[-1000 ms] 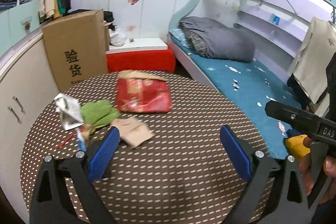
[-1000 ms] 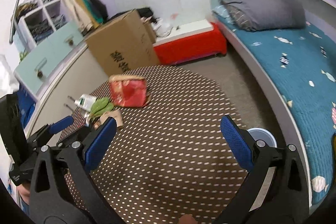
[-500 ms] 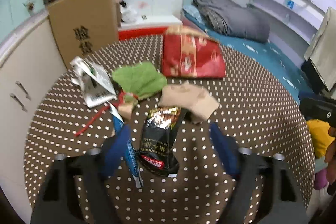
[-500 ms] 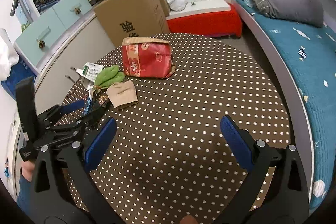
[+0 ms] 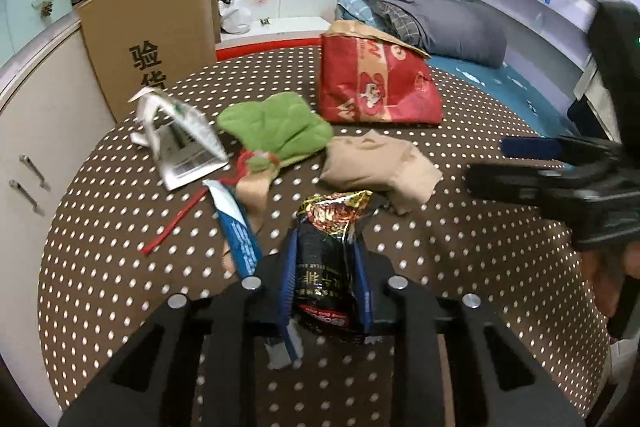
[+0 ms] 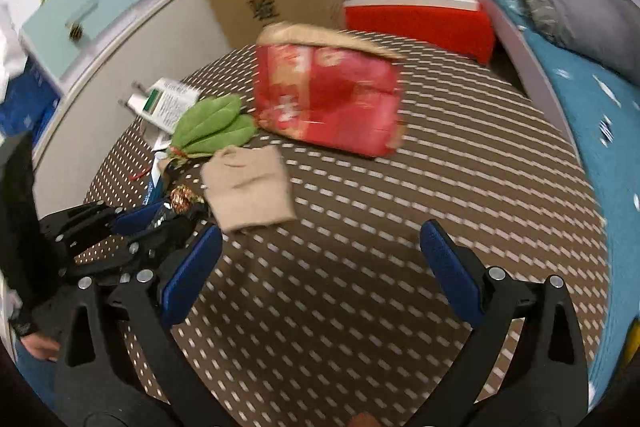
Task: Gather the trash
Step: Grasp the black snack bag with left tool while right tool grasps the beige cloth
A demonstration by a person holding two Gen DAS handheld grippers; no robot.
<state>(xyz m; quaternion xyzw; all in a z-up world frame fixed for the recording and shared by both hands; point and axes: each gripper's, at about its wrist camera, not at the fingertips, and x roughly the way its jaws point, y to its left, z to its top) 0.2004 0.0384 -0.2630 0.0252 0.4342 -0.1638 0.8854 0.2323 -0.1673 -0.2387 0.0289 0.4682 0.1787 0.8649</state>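
1. We are closing our left gripper (image 5: 325, 283) on the black snack wrapper (image 5: 326, 259), its long axis running along the fingers.
2. Our right gripper (image 6: 316, 267) is hanging wide open and empty, nearer the red bag (image 6: 328, 99) ahead.

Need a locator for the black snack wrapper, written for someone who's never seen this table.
Start at the round brown polka-dot table and find the big red bag standing at its far side. Come towards the near edge, past the beige folded cloth. The black snack wrapper lies just in front of it, pinched between the blue pads of the left tool: the only glossy black packet, with a crinkled gold-patterned top.
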